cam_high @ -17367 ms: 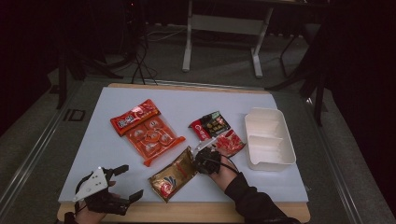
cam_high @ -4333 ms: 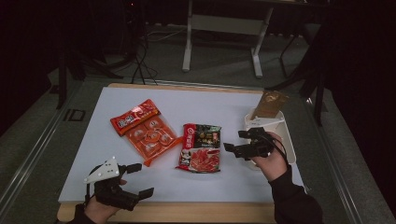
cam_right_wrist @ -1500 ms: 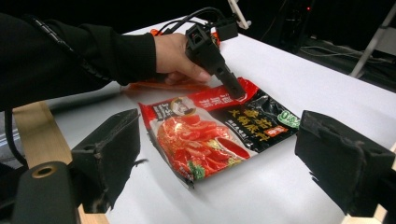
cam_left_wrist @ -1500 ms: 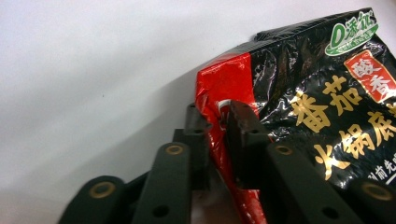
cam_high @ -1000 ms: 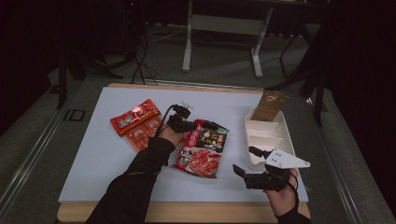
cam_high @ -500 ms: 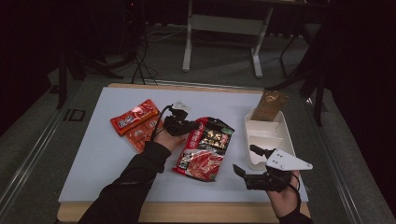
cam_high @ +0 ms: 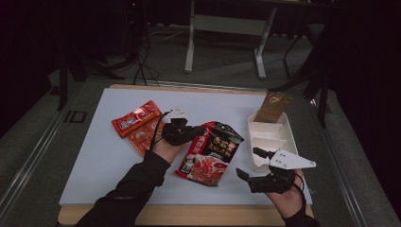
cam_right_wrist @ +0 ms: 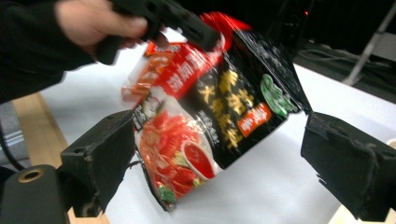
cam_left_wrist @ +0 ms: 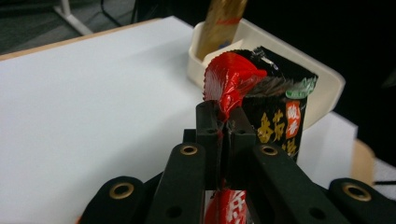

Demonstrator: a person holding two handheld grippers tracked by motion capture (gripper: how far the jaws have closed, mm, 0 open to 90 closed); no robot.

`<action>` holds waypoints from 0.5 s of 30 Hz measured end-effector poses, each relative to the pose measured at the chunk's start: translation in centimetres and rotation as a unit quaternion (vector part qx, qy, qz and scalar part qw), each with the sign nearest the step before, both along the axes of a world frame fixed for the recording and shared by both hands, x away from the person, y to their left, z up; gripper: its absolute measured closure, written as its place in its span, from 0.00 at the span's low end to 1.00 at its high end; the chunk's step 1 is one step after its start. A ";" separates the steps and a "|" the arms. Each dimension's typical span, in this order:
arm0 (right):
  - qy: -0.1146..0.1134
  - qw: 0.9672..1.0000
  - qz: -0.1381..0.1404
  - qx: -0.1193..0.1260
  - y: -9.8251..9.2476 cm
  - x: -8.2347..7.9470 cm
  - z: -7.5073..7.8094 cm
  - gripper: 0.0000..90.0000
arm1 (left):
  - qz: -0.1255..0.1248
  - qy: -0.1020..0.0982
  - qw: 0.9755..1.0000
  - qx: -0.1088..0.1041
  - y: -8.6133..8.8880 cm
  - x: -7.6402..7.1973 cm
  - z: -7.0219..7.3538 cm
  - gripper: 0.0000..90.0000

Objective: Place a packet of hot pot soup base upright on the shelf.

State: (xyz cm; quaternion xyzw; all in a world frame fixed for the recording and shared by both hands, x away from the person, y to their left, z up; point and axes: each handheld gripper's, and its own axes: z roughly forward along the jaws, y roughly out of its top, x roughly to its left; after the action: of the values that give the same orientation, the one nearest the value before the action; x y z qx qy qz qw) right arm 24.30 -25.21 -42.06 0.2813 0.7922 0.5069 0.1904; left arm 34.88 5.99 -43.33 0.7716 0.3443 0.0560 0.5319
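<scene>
While its black jaws press together on the crimped red top edge of a red-and-black sauce packet (cam_left_wrist: 261, 107), the left gripper (cam_left_wrist: 223, 122) holds that corner of the packet raised off the white table (cam_left_wrist: 93, 93). Seen from the high view, the left gripper (cam_high: 182, 133) sits at the packet's (cam_high: 210, 152) upper left corner, the person's left hand (cam_high: 166, 147) wrapped around its body and a dark sleeve (cam_high: 127, 194) running back to the near table edge. The packet slopes down from the pinched corner, its lower end with the tomato picture resting on or just above the table near the middle.

Just to the left of that hand lie two orange-red snack packets (cam_high: 138, 124), flat on the table. To the right of the packet stands a cream tray (cam_high: 269, 142) with compartments; a brown-gold pouch (cam_high: 273, 106) leans upright in its far compartment.

Near the front right edge of the table, beside the tray's near end, the right gripper (cam_high: 257, 165) rests in the person's right hand (cam_high: 286, 198), its jaws spread wide with nothing between them. In the right gripper view the two black jaws stand well apart, framing the lifted packet (cam_right_wrist: 210, 116) and the left gripper (cam_right_wrist: 177, 23) that pinches it.
</scene>
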 end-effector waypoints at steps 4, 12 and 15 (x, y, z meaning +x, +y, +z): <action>-0.001 1.000 -0.017 0.006 -0.3 0.1 0.2 0.16 | -0.016 -0.017 1.000 -0.017 0.0 -1.0 0.6 0.97; 0.009 0.999 -0.034 0.017 -0.6 1.7 0.6 0.24 | -0.055 -0.037 0.995 -0.075 -0.3 -2.2 1.8 0.96; 0.023 0.999 -0.030 0.033 -0.8 2.3 0.6 0.33 | -0.065 -0.041 0.992 -0.104 -0.7 -2.7 1.8 0.96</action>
State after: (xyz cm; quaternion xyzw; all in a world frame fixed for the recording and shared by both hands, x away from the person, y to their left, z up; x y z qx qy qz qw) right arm 26.59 -26.00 -41.42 0.3223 0.7706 0.5200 0.1784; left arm 32.21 5.32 -41.55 0.7298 0.2750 0.0171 0.6257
